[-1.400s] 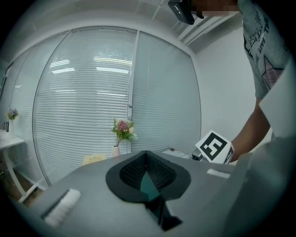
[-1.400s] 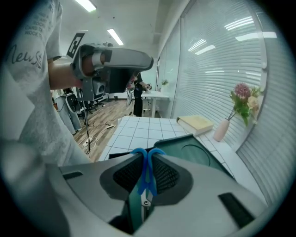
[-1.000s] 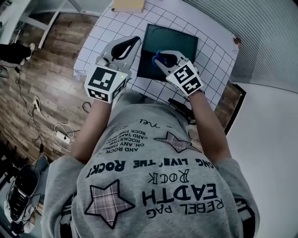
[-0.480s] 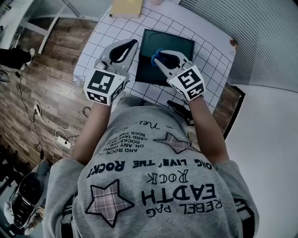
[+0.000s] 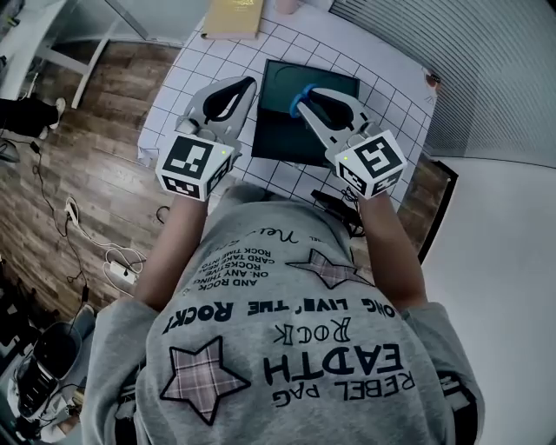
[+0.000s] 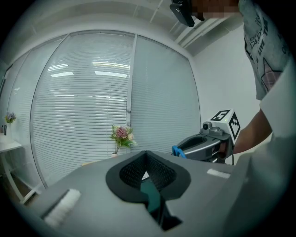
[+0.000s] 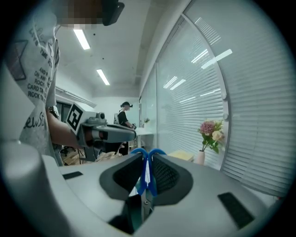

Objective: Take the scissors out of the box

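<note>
Blades of the scissors (image 7: 143,173) hide inside the right tool (image 7: 147,159).

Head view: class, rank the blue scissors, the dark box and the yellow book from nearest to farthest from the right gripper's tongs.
1. Blue scissors: clamped in the tongs of the right gripper, so touching.
2. Dark box: directly beneath the tongs, on the checked table.
3. Yellow book: at the table's far edge, up and to the left.

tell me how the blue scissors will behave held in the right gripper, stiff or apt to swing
Probably stiff: the scissors stand straight in the right gripper, with no sag. Likely light, since a pinch on the blue handles alone holds them. They might pivot, as that grip is narrow.
</note>
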`<state>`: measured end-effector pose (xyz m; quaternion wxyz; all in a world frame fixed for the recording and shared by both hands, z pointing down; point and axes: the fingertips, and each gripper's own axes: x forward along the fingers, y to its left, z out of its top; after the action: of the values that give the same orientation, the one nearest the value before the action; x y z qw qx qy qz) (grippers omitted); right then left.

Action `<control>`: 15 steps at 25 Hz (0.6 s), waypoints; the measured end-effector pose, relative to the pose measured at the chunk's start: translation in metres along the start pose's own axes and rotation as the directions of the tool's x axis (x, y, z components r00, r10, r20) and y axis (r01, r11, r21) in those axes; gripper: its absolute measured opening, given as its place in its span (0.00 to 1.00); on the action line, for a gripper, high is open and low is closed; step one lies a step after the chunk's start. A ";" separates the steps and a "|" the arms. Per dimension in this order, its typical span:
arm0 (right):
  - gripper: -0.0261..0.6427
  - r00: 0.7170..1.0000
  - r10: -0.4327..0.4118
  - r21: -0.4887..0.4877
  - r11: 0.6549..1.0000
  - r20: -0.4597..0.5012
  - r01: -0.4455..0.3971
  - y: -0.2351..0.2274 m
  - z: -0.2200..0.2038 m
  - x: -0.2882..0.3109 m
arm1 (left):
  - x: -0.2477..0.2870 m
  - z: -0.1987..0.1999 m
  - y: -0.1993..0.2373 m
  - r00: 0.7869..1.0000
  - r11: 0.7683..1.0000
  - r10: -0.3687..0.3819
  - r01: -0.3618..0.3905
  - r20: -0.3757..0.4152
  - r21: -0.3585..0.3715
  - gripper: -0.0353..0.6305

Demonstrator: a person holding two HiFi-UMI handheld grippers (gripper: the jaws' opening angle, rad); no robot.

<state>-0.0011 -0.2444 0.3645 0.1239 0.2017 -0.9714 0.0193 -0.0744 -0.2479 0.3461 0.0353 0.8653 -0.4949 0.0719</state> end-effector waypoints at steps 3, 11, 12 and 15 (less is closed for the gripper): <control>0.16 0.999 -0.021 0.016 1.000 0.040 0.021 -0.004 0.016 -0.010 | 0.000 0.003 0.001 1.000 1.000 -0.003 0.003 0.003 -0.002 0.06; 0.16 0.988 -0.074 0.038 0.997 0.134 0.069 -0.012 0.055 -0.039 | -0.006 0.009 0.001 1.000 1.000 -0.001 0.001 0.013 0.012 0.06; 0.16 0.986 -0.082 0.038 0.996 0.143 0.077 -0.013 0.059 -0.043 | -0.007 0.010 0.001 1.000 1.000 -0.001 0.001 0.015 0.013 0.06; 0.16 0.980 -0.103 0.041 0.994 0.170 0.098 -0.016 0.068 -0.054 | -0.009 0.014 0.000 1.000 1.000 -0.001 0.001 0.022 0.017 0.06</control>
<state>0.0373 -0.2445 0.2845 0.0370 0.2534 -0.9666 0.0113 -0.0777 -0.2424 0.3307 0.0224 0.8665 -0.4942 0.0665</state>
